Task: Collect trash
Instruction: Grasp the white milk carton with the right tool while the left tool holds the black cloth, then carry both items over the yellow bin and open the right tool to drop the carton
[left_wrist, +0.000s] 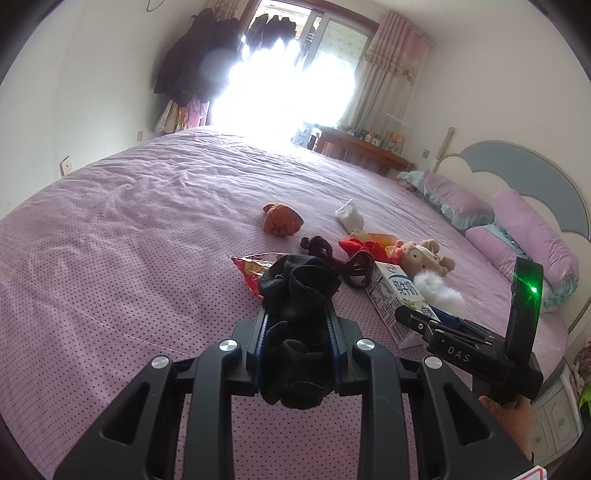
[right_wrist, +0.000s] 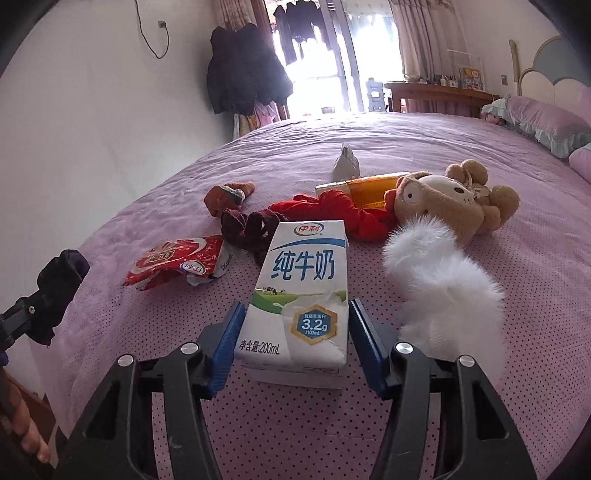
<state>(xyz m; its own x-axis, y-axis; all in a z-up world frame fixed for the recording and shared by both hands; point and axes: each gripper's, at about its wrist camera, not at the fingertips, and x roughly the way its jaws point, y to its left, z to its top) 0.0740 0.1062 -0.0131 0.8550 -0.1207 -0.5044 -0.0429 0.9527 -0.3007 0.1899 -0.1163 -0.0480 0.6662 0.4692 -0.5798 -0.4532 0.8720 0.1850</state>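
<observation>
- Milk carton (right_wrist: 301, 295) lies flat on the purple dotted bedspread (right_wrist: 517, 288), its printed face up, its near end between the blue pads (right_wrist: 227, 341) of the right gripper (right_wrist: 295, 343).
- Right gripper's jaws stand part-way apart; a thin gap shows on the right side of the carton, and on the left side I cannot tell whether the pad touches.
- Left gripper (left_wrist: 295, 325) is clamped tight on a bunched black cloth (left_wrist: 295, 295), which bulges out above and below its fingers and is held off the bed.
- Red snack wrapper (right_wrist: 177, 260) lies crumpled just left of the carton, on the bedspread.
- Dark maroon scrunchie (right_wrist: 247, 227) lies at the carton's far end, beside a red cloth (right_wrist: 332, 210).
- White fluffy thing (right_wrist: 439, 280) lies just right of the carton, and a brown stuffed toy (right_wrist: 450, 201) lies behind it.
- An orange clear box (right_wrist: 369, 190) lies behind the red cloth; a small white packet (right_wrist: 345, 162) lies farther back.
- An orange-brown cloth ball (right_wrist: 225, 195) lies apart on the left.
</observation>
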